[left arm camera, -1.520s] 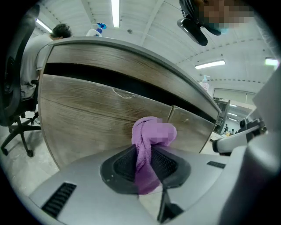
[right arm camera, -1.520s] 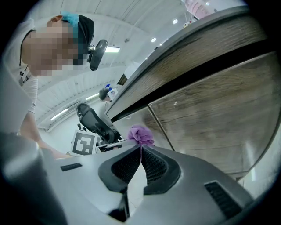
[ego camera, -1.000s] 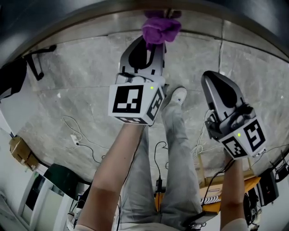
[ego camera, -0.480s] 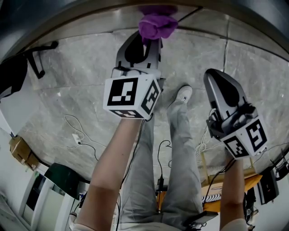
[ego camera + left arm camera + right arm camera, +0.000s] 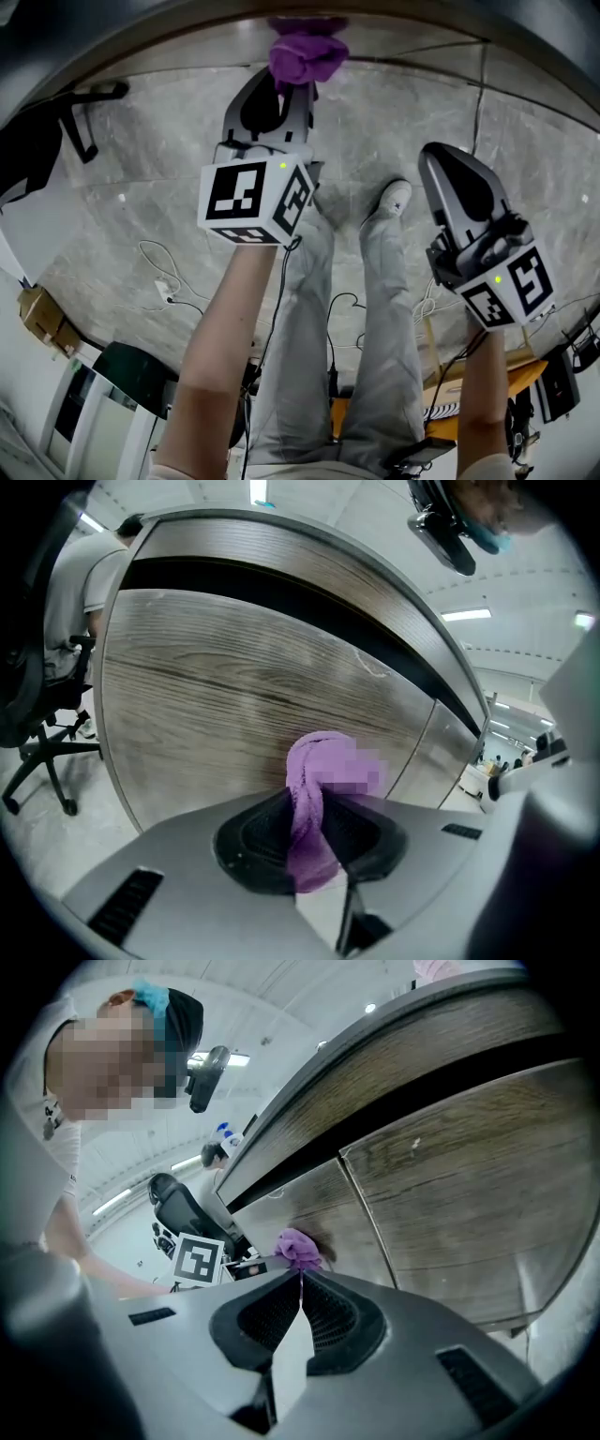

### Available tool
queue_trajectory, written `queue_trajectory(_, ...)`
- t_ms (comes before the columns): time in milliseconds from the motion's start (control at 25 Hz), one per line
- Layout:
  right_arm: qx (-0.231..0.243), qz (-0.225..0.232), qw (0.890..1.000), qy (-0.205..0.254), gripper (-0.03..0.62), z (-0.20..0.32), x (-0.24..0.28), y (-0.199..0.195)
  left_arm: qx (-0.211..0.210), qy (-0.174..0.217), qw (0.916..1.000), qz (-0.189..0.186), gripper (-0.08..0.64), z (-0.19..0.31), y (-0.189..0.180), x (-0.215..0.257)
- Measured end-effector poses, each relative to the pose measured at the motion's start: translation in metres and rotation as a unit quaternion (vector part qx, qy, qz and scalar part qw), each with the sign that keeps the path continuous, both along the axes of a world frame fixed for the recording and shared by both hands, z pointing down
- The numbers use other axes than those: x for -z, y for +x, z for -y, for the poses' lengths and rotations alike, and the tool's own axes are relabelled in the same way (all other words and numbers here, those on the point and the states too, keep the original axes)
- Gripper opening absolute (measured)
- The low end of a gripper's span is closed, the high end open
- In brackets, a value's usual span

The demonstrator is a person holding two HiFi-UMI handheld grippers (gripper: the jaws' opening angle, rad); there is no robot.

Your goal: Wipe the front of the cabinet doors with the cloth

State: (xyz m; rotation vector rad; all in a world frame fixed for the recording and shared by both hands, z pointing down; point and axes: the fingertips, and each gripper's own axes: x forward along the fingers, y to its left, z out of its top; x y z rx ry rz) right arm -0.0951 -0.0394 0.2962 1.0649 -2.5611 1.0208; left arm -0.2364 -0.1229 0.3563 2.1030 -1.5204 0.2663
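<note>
floor: grey marble-look tiles [image 5: 122, 178], kinda glossy
on the floor: loose white cables [image 5: 159, 277], plus a cardboard box [image 5: 37, 314] way off at the left edge
furniture: black office chair [image 5: 28, 714] on a wheeled base
ceiling: white, long strip lights [image 5: 466, 616] switched on

office chair [image 5: 28, 705] left of cabinet door [image 5: 234, 705]

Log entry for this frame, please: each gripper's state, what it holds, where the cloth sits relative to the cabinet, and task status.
left gripper: shut on the purple cloth, which bunches out past the tips
cloth contact: appears pressed against the wood-grain cabinet door
right gripper: shut, nothing between the jaws, held short of the doors
person: standing, legs and shoes visible in the head view
task status: cloth is at the door front; wiping looks under way
</note>
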Motion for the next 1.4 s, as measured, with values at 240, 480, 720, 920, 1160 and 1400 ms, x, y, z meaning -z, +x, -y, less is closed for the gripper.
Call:
queue_trajectory(240,0.001,-0.007,1.000,-0.004,0.029,0.000,-0.007,-0.036,0.020,-0.004,0.9998,0.004,0.078,0.000,-0.058,-0.007)
queue_trajectory(480,0.002,-0.005,1.000,-0.004,0.029,-0.003,-0.007,-0.063,0.021,0.002,0.9996,0.020,0.078,-0.001,-0.096,-0.004)
queue_trajectory(720,0.002,-0.003,1.000,-0.005,0.029,-0.008,-0.010,-0.093,0.033,0.002,0.9990,0.029,0.078,-0.002,-0.142,-0.007)
queue_trajectory(920,0.007,-0.006,1.000,-0.007,0.029,-0.010,-0.010,-0.111,0.046,0.002,0.9983,0.036,0.078,-0.001,-0.171,-0.005)
queue_trajectory(1160,0.021,-0.006,1.000,-0.006,0.029,-0.011,-0.004,-0.122,0.063,0.006,0.9970,0.045,0.078,-0.001,-0.194,0.002)
queue_trajectory(1400,0.032,0.001,0.999,-0.002,0.029,-0.015,-0.006,-0.130,0.111,0.006,0.9928,0.044,0.078,-0.006,-0.223,-0.001)
